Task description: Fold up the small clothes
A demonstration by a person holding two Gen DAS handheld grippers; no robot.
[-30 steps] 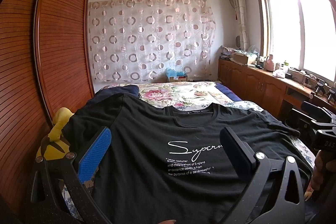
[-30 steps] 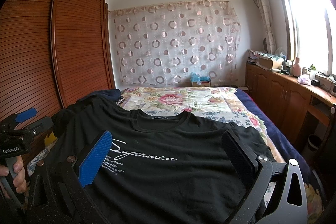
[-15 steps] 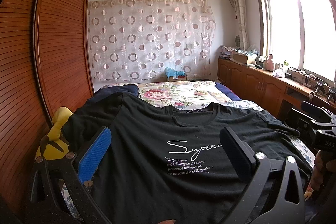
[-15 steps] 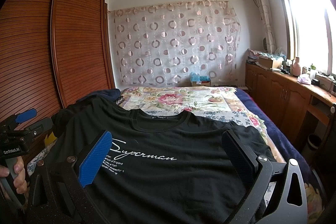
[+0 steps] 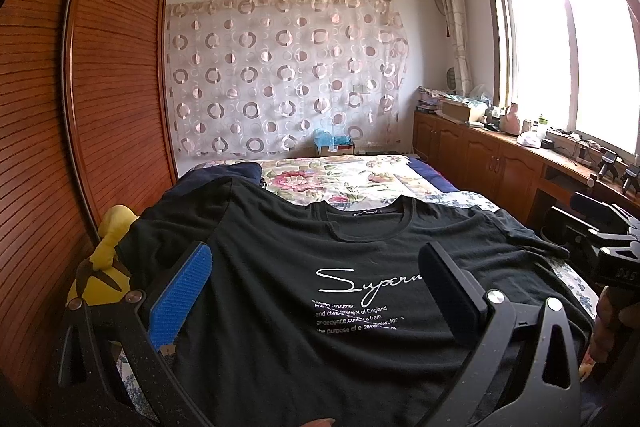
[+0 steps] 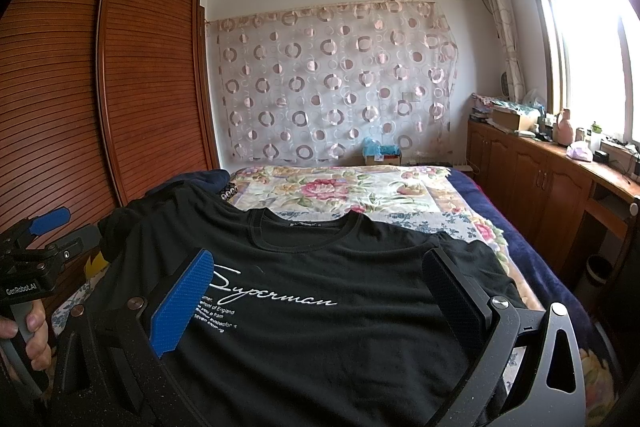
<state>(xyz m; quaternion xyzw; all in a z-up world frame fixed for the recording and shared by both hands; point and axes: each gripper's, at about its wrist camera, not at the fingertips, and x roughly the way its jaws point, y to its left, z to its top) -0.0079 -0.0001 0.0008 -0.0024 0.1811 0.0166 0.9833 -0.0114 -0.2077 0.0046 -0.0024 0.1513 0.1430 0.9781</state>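
Observation:
A black T-shirt (image 5: pixel 288 267) with white "Superman" lettering lies spread flat, front up, on the bed, collar away from me. It also shows in the right wrist view (image 6: pixel 320 275). My left gripper (image 5: pixel 316 291) is open and empty, hovering over the shirt's lower left part. My right gripper (image 6: pixel 316 291) is open and empty, hovering over the shirt's lower right part. Each gripper's body shows at the edge of the other's view: the right one (image 5: pixel 600 239) and the left one (image 6: pixel 36 259).
The bed (image 6: pixel 340 187) has a floral cover. A wooden wardrobe (image 5: pixel 80 107) stands close on the left. A yellow plush toy (image 5: pixel 104 267) lies at the bed's left edge. Wooden cabinets (image 6: pixel 540 183) with clutter run under the window on the right.

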